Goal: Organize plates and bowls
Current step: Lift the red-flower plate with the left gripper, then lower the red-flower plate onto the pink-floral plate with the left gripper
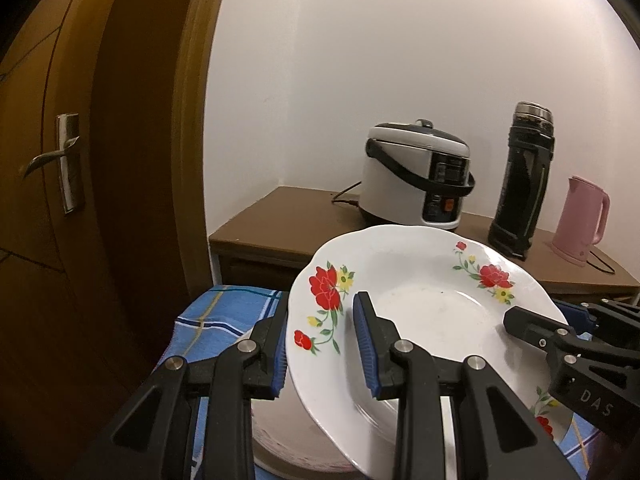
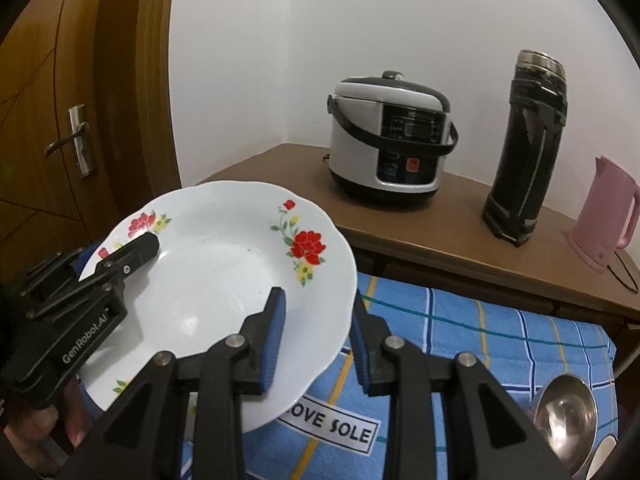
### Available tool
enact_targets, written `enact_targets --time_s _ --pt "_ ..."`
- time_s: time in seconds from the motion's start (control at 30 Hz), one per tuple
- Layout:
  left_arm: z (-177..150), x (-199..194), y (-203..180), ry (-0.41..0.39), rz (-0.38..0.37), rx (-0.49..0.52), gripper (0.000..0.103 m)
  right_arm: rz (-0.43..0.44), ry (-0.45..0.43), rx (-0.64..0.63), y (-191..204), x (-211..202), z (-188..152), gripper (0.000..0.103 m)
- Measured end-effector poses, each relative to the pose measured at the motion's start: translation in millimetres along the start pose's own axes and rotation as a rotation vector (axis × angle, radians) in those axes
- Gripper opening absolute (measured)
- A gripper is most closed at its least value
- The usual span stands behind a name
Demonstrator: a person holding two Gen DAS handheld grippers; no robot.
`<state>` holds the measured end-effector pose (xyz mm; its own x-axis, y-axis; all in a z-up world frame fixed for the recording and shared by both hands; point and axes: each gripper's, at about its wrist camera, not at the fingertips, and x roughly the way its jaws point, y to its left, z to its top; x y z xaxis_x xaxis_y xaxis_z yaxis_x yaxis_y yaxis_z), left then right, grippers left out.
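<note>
Left gripper (image 1: 320,344) and right gripper (image 2: 316,340) clamped on opposite rims of floral plate (image 2: 224,280), above blue checked cloth (image 2: 480,344).

Ladle (image 2: 566,410) handle cut off

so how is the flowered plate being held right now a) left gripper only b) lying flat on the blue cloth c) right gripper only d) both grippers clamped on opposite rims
d: the left gripper pinches one rim of the flowered plate while the right gripper pinches the opposite rim, holding it above the blue cloth.
</note>
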<state>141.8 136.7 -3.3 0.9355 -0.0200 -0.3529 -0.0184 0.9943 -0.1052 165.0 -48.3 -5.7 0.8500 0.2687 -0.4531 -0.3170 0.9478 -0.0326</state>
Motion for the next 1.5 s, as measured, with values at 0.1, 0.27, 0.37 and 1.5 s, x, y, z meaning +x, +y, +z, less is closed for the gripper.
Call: enact_targets --time_s 0.1,0.27,0.37,1.5 --pt "-1.2 3.2 4.6 -0.005 0.014 -0.012 0.032 0.001 0.004 -0.009 5.7 7.5 1.9 0.031" --pt "-3.8 10.5 12.0 -0.001 0.021 -0.044 0.032 0.001 0.012 -0.021 12.0 19.9 2.2 0.031" --pt "-5.8 13.4 12.7 -0.002 0.031 -0.043 0.032 -0.004 0.011 -0.025 13.8 25.1 2.4 0.031" --pt "-14.4 34.4 28.6 0.071 0.117 -0.07 0.032 0.017 0.049 -0.03 27.8 60.8 3.4 0.031"
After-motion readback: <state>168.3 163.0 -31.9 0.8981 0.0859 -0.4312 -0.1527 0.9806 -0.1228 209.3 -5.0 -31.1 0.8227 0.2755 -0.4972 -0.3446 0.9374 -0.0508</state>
